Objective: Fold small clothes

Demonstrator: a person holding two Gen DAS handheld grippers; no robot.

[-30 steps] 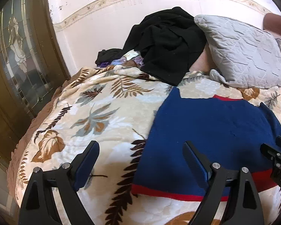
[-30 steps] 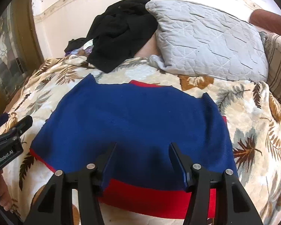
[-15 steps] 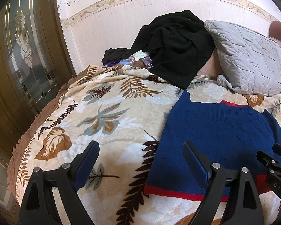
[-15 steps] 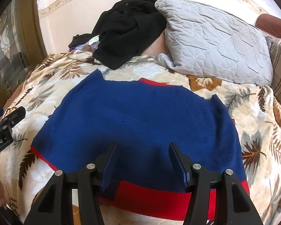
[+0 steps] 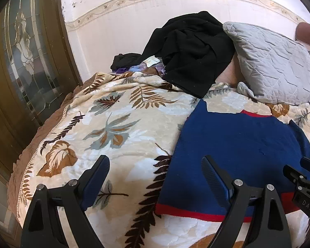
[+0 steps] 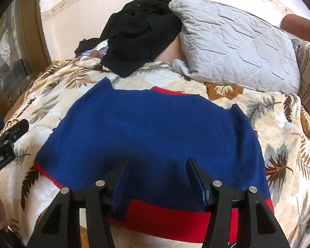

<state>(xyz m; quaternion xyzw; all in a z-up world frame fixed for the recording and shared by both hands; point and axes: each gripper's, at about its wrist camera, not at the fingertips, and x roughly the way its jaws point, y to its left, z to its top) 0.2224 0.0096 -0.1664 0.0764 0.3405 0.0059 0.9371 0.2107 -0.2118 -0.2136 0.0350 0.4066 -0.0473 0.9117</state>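
since the earlier frame the left view has been shifted sideways, so that more of the door (image 5: 20, 66) and leaf-print blanket (image 5: 117, 124) is seen and the blue sweater (image 5: 237, 144) sits further right. the right view is nearly unchanged. the sweater is laid flat on the bed, its red hem (image 6: 175, 219) nearest. the left tool (image 5: 155, 177) is held wide apart over the blanket and the sweater's left edge, nothing gripped. the right tool (image 6: 157, 173) is held partly apart above the hem, nothing clamped. black clothes (image 6: 138, 33) are piled beside a grey pillow (image 6: 237, 49).
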